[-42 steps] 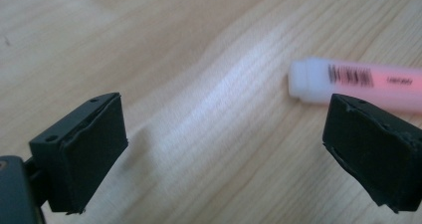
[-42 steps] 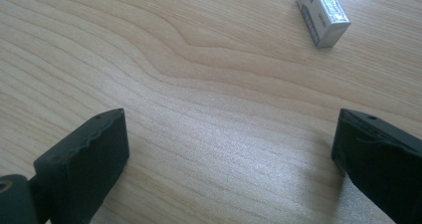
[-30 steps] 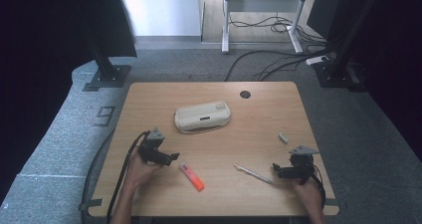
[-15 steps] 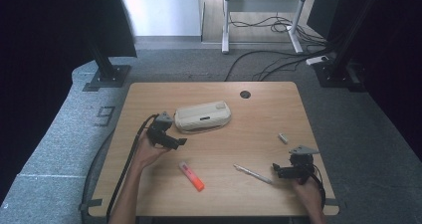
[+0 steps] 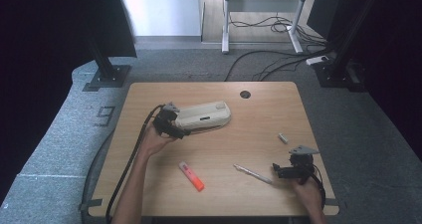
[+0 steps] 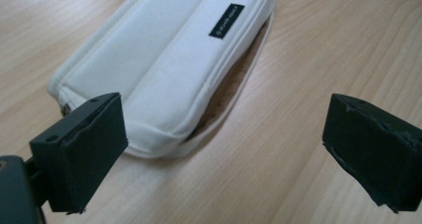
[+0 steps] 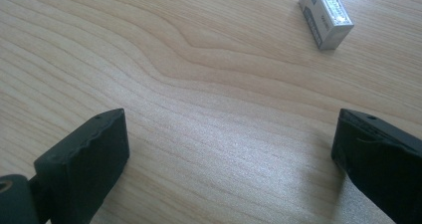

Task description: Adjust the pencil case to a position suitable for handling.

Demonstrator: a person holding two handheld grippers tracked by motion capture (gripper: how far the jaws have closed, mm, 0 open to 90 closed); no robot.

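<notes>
Grey carpet floor [image 5: 59,154] around wooden surface [image 5: 259,109]; cables [image 5: 268,59] trailing beyond; dark stands [image 5: 107,69] flanking; daylight at rear.

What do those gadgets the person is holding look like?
Both are black hand-held tools. Each ends in two blocky, matt black jaws. The left gripper trails a thick black cable over the table edge. The right gripper carries a grey three-cornered plate on top. The forearms show no sleeves.

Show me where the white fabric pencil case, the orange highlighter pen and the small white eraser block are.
white fabric pencil case [image 5: 203,115]: high view, middle of its top panel.
orange highlighter pen [image 5: 192,176]: high view, middle of its barrel.
small white eraser block [image 7: 325,16]: right gripper view, centre of its sleeve.
</notes>
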